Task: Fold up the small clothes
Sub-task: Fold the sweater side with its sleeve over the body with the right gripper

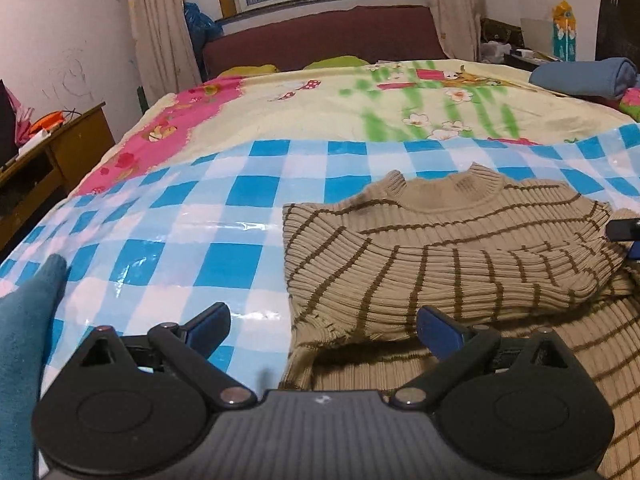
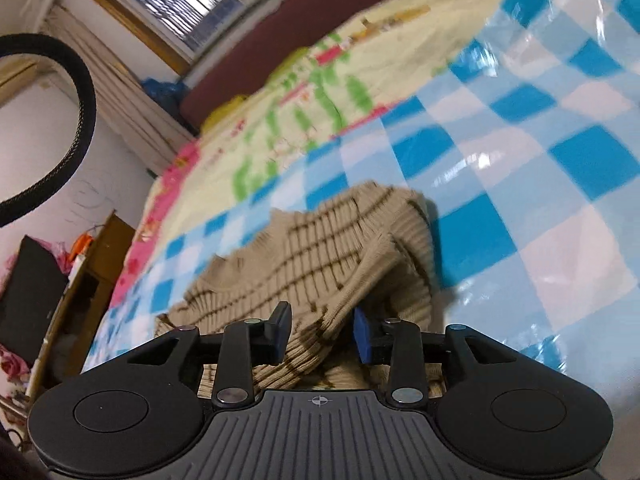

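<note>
A beige ribbed sweater with brown stripes (image 1: 440,240) lies on a blue-and-white checked plastic sheet (image 1: 200,220), one sleeve folded across its body. My left gripper (image 1: 324,324) stands wide open over the sweater's near left edge, and its pads touch nothing. In the right wrist view the sweater (image 2: 320,248) is bunched and lifted at one side. A fold of it hangs between the fingers of my right gripper (image 2: 322,332). That gripper's jaws stand partly apart, with a gap showing beside the blue right pad (image 2: 362,338). The checked sheet (image 2: 520,160) stretches away to the right.
The sheet covers a bed with a flowered yellow and pink quilt (image 1: 320,112) and a dark red headboard (image 1: 320,36). A folded blue blanket (image 1: 588,76) lies at the far right. A wooden desk (image 1: 60,140) stands left of the bed. A teal-gloved finger (image 1: 24,320) shows at the left edge.
</note>
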Available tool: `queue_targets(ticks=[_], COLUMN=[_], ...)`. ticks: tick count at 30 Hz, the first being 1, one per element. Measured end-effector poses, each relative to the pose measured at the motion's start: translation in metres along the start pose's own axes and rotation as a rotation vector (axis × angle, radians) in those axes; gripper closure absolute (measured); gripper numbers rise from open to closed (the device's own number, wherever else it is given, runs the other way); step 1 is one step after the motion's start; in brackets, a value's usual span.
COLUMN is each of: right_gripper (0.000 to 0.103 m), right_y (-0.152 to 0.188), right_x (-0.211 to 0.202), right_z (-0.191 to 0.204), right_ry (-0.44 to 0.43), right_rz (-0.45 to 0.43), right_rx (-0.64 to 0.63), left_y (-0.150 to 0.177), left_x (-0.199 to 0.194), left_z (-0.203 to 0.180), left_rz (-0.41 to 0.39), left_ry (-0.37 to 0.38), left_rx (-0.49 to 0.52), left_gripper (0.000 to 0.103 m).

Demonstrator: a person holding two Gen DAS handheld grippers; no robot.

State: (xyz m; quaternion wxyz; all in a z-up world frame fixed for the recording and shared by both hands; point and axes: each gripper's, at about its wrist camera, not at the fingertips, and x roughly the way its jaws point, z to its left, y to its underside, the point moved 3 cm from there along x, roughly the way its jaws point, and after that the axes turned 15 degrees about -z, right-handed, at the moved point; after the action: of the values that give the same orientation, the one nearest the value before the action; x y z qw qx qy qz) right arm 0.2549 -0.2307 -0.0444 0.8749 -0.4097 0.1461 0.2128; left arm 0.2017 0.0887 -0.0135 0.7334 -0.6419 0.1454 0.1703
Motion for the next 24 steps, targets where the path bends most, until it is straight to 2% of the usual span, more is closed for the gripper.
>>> queue_targets(ticks=[1, 2, 5, 7, 9, 11, 13, 16, 21, 24], right_gripper=[0.075, 0.088, 0.095, 0.096, 0.097, 0.096, 0.095, 0.09, 0.089, 0.089], right_y=[0.0, -0.001, -0.011, -0.02, -0.024, -0.019, -0.009, -0.004, -0.01, -0.008], right_x=[0.002, 0.004, -0.004, -0.017, -0.024, -0.016, -0.006, -0.013, -0.031, -0.03], right_z=[0.0, 0.003, 0.016, 0.027, 0.027, 0.018, 0.004, -0.002, 0.015, 0.037], right_ry=[0.01, 0.009, -0.05, -0.111, -0.122, -0.068, 0.022, 0.035, 0.048, -0.03], right_rz=[-0.002, -0.007, -0.05, -0.116, -0.156, -0.13, -0.07, -0.05, -0.125, -0.124], right_rx=[0.0, -0.006, 0.002, -0.015, -0.026, -0.047, -0.073, -0.06, -0.16, -0.211], left_y=[0.0, -0.001, -0.006, -0.01, -0.009, -0.003, 0.008, 0.018, 0.009, -0.007], left_x=[0.0, 0.0, -0.004, -0.006, -0.003, 0.006, 0.015, 0.013, 0.0, 0.003], left_z=[0.001, 0.001, 0.005, 0.008, 0.01, 0.009, 0.005, 0.002, 0.006, 0.009], left_rz=[0.003, 0.001, -0.03, -0.054, -0.045, -0.016, 0.04, 0.062, 0.012, -0.033], left_ry=[0.003, 0.005, -0.008, -0.02, -0.022, -0.023, -0.025, -0.002, 0.009, 0.018], left_rx=[-0.003, -0.005, -0.004, -0.017, -0.035, -0.028, 0.004, 0.034, 0.031, -0.026], left_gripper=[0.0, 0.0, 0.0, 0.0, 0.0, 0.0, 0.0, 0.0, 0.0, 0.0])
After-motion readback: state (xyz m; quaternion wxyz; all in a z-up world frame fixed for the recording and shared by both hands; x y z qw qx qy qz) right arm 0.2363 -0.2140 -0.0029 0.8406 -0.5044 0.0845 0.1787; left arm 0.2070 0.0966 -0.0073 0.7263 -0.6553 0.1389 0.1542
